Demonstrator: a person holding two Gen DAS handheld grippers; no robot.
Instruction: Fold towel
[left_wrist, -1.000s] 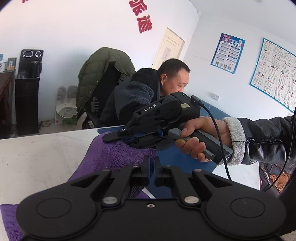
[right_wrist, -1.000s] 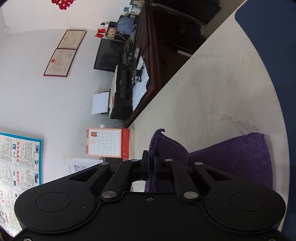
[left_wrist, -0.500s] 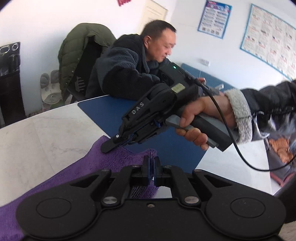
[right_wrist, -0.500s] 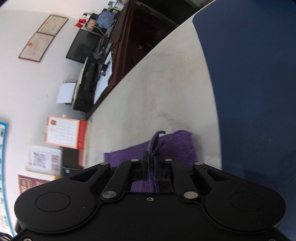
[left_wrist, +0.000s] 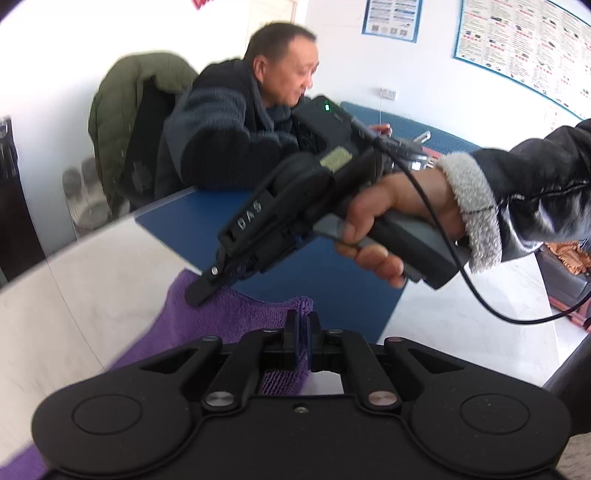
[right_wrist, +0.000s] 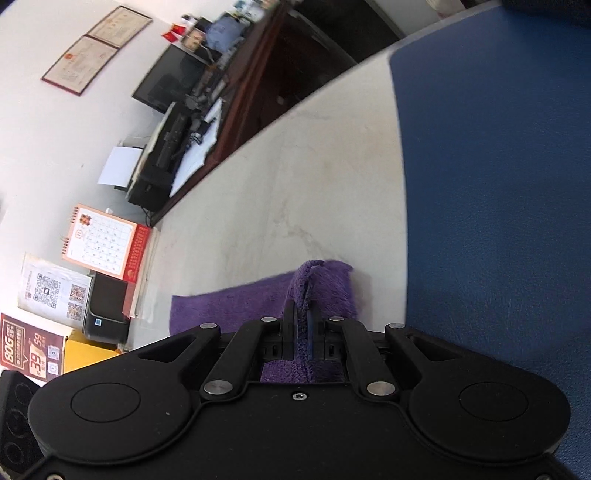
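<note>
My left gripper (left_wrist: 301, 332) is clamped on one corner of the purple fluffy microfibre towel (left_wrist: 229, 317), and my right gripper (right_wrist: 302, 325) is clamped on the neighbouring corner. Both held corners are low over the white marble-look table (right_wrist: 280, 192), beside the dark blue mat (right_wrist: 498, 184). The rest of the towel lies flat behind and under my grippers, so I judge the corners must be laid down on it evenly.
</note>
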